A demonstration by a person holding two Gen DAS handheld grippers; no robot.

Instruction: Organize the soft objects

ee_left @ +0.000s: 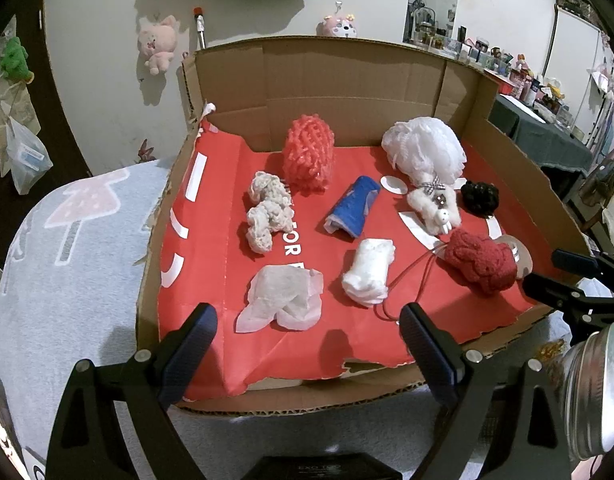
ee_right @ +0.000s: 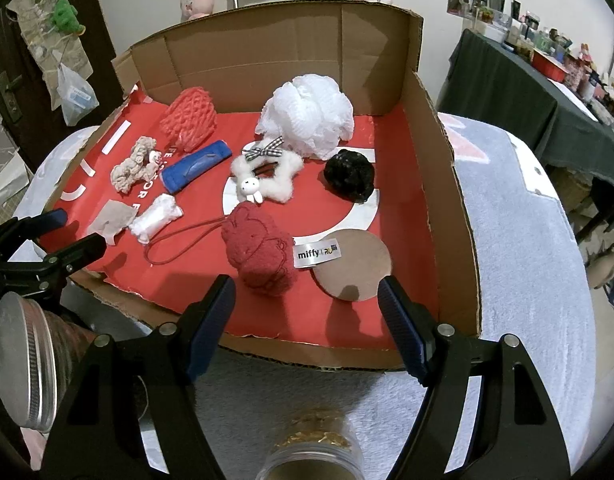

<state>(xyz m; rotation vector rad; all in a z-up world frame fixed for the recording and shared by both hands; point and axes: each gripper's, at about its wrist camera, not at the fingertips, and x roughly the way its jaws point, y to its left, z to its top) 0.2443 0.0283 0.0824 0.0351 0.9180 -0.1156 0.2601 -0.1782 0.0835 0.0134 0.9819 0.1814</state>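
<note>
Several soft things lie on red paper inside a cardboard box (ee_left: 503, 140): a red foam net (ee_left: 308, 154), a white bath pouf (ee_left: 425, 148), a beige scrunchie (ee_left: 267, 210), a blue roll (ee_left: 353, 210), a white tissue (ee_left: 283, 300), a white cloth roll (ee_left: 369, 272), a black scrunchie (ee_left: 480, 197), a fluffy white star clip (ee_right: 267, 178) and a red plush pouch (ee_right: 257, 254). My left gripper (ee_left: 309, 344) hovers open at the box's near edge, nothing between its fingers. My right gripper (ee_right: 307, 316) is open too, near the red pouch.
The box sits on a pale grey rug-like cover (ee_left: 67, 240). A brown round card (ee_right: 353, 266) with a miffy label lies beside the pouch. A metal-lidded jar (ee_left: 595, 392) is at the near edge. A dark-clothed table (ee_right: 503, 92) stands at right.
</note>
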